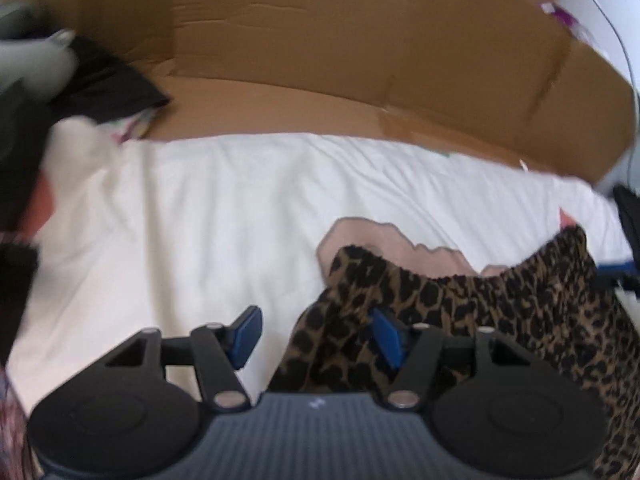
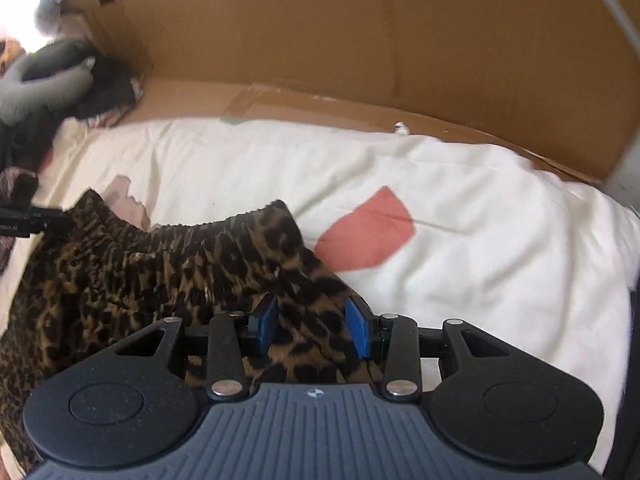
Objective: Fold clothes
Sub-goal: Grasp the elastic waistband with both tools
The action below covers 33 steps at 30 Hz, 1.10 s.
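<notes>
Garment [image 2: 168,264] tan-brown with black leopard spots. Sheet [image 1: 224,216] white, coral-red patch [image 2: 366,236] at 3 o'clock of garment. Cardboard [image 1: 320,56] plain brown at 12 o'clock. Gripper pads [image 2: 358,332] blue, bodies black. Grey soft toy [image 2: 44,80] at 10 o'clock.

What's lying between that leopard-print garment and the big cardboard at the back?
Mostly bare white sheet, in both wrist views. The right wrist view also shows a red patch on it beside the leopard-print garment, before the cardboard.
</notes>
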### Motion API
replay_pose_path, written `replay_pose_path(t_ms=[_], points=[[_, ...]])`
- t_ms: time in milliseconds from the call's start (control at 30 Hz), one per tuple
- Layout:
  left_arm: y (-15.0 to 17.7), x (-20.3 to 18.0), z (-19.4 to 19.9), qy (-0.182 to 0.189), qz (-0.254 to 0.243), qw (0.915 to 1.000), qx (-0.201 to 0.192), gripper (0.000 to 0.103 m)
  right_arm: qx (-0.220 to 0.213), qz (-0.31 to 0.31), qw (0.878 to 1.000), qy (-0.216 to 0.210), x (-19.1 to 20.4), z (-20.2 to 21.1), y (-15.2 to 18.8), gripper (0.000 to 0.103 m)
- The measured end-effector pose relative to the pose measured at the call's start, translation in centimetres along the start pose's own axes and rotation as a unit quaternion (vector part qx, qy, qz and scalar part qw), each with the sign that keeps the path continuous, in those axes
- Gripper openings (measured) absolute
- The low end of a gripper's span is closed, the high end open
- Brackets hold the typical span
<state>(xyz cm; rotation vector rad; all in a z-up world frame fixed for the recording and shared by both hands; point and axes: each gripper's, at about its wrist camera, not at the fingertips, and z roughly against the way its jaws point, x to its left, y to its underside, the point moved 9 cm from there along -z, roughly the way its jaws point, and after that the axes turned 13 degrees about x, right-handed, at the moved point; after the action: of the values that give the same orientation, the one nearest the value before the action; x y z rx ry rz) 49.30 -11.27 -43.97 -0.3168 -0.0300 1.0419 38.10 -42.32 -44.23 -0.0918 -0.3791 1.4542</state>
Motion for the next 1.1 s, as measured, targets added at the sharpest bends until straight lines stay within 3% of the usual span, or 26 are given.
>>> replay_pose_path(t_ms=[133, 233, 367, 500, 733, 767, 800, 867, 900, 1100], points=[[0.0, -0.5, -1.5, 0.027, -0.015, 0.9991, 0.03, 0.058, 0.009, 0.017, 1.0, 0.012, 0.7, -1.0, -1.0, 0.045], [0.2, -0.5, -1.5, 0.055, -0.006, 0.9978, 0.036, 0.045, 0.013, 0.042, 0.999, 0.023, 1.4, -1.1, -1.6, 0.045], [0.2, -0.9, -1.2, 0.046, -0.028, 0.9979, 0.036, 0.043, 0.005, 0.072, 0.995, 0.072, 1.1, -0.7, -2.7, 0.046], [-0.1, -0.9, -1.4, 0.048, -0.031, 0.9978, 0.035, 0.044, 0.011, 0.042, 0.998, 0.041, 0.2, -0.7, -3.4, 0.051], [-0.1, -0.6, -1.4, 0.058, -0.014, 0.9972, 0.044, 0.042, 0.046, 0.07, 0.996, 0.032, 1.6, -2.4, -2.4, 0.05], [-0.1, -0.7, -1.3, 0.053, -0.02, 0.9974, 0.044, 0.037, 0.048, 0.074, 0.996, 0.028, 1.9, -2.4, -2.2, 0.049], [-0.1, -0.8, -1.3, 0.046, -0.027, 0.9976, 0.044, 0.026, 0.051, 0.084, 0.995, 0.025, 2.1, -2.3, -2.0, 0.036], [-0.1, -0.9, -1.1, 0.037, -0.039, 0.9976, 0.043, 0.015, 0.057, 0.098, 0.993, 0.026, 2.5, -2.2, -1.8, 0.012], [-0.2, -1.0, -1.0, 0.035, -0.046, 0.9974, 0.043, 0.014, 0.059, 0.094, 0.993, 0.03, 2.4, -2.0, -1.9, 0.008], [-1.5, -1.5, -0.1, 0.005, -0.08, 0.9966, 0.019, 0.011, 0.035, 0.091, 0.992, 0.075, 1.8, -1.0, -3.0, 0.006]])
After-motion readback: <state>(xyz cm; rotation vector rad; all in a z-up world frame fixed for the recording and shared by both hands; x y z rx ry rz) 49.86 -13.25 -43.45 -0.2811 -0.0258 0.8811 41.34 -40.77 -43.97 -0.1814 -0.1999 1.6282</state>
